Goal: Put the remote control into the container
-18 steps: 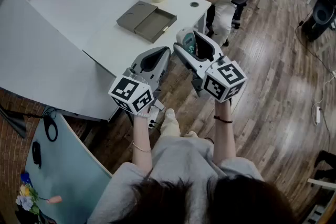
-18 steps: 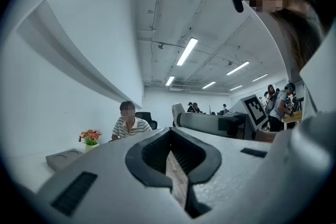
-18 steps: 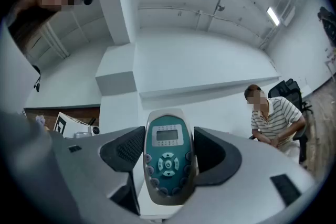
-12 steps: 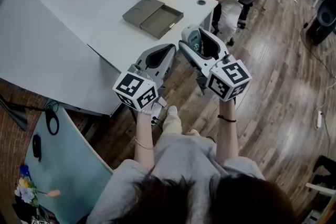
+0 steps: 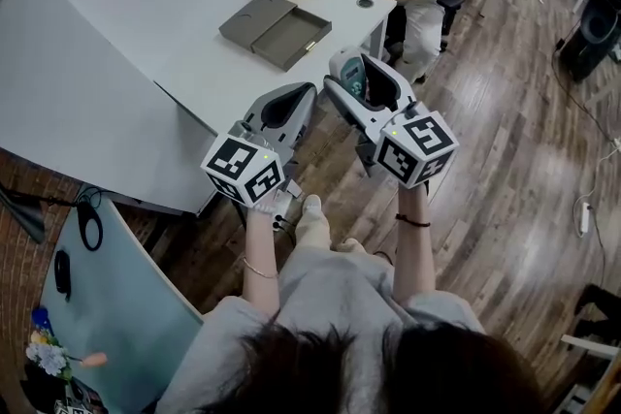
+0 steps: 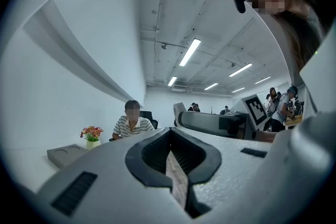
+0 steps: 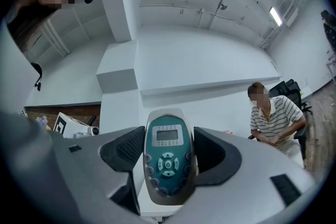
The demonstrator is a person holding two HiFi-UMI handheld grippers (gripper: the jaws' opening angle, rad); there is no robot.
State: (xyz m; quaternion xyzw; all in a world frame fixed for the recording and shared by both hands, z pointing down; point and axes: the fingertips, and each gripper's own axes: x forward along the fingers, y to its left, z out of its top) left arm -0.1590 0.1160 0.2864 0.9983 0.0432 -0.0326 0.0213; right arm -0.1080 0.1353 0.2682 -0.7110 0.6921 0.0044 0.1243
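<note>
The remote control (image 7: 167, 162) stands clamped between the right tongs (image 7: 168, 140) — left tongs (image 6: 170, 136) closed, empty.

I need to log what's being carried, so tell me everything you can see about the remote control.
The remote control is an oval handset with a silvery-white, plastic-looking shell and a teal face. It has a small grey screen near the top, a round direction pad below it and small round buttons around that. It stands lengthwise between the jaws of the right gripper, whose dark pads clamp its long sides. It is held in the air, touching nothing else.
</note>
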